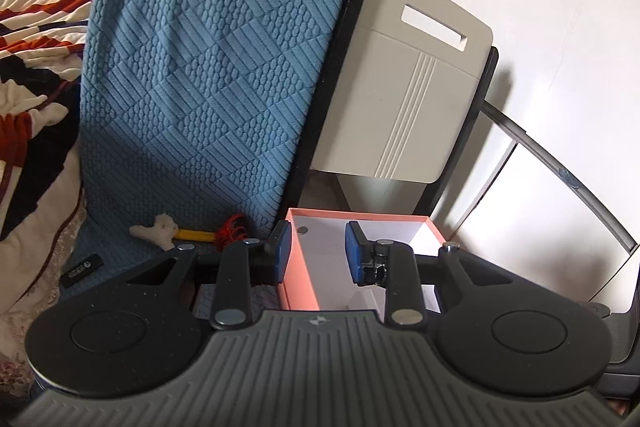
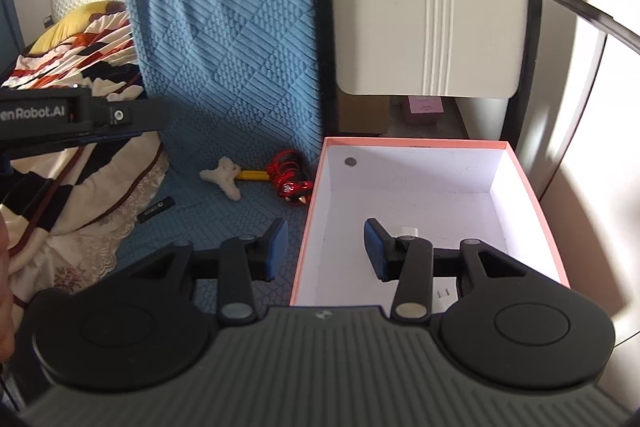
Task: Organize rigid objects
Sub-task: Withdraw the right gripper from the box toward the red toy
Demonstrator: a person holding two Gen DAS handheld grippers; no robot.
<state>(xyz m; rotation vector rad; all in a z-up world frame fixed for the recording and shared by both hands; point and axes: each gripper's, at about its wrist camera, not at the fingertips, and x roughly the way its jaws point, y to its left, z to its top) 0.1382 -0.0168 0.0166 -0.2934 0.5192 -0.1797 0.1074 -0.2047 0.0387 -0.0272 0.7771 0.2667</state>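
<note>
**pixelmoth:** 2 hand-held grippers in play. Left hand-held gripper [image 1: 316,253] has its blue pads apart with nothing clamped, hanging over the left edge of the pink box [image 1: 304,269]. One pad sits outside the wall, the other over the white inside.

**gearhead_ro:** Same deal on the right wrist view? Right hand-held gripper [image 2: 326,249] looks parted too, empty, straddling the box's [image 2: 310,227] left wall.

**pixelmoth:** Yep, gap between the pads, nothing pinched. Can't tell if either pad touches the cardboard though.

**gearhead_ro:** Where's the stuff to sort?

**pixelmoth:** On the blue textured cover [image 2: 224,47], just left of the box. Red toy [image 2: 290,183] is closest to the box corner, a yellow stick [image 2: 252,175] runs out from it, and a small white fuzzy thing [image 2: 224,177] sits at the stick's far end. Box has something small and white on its floor behind the right pad, too hidden to name.

**gearhead_ro:** And behind the box?

**pixelmoth:** Beige folding chair back [image 1: 404,83] with a handle slot. Striped blanket [image 1: 28,39] off to the left.
</note>
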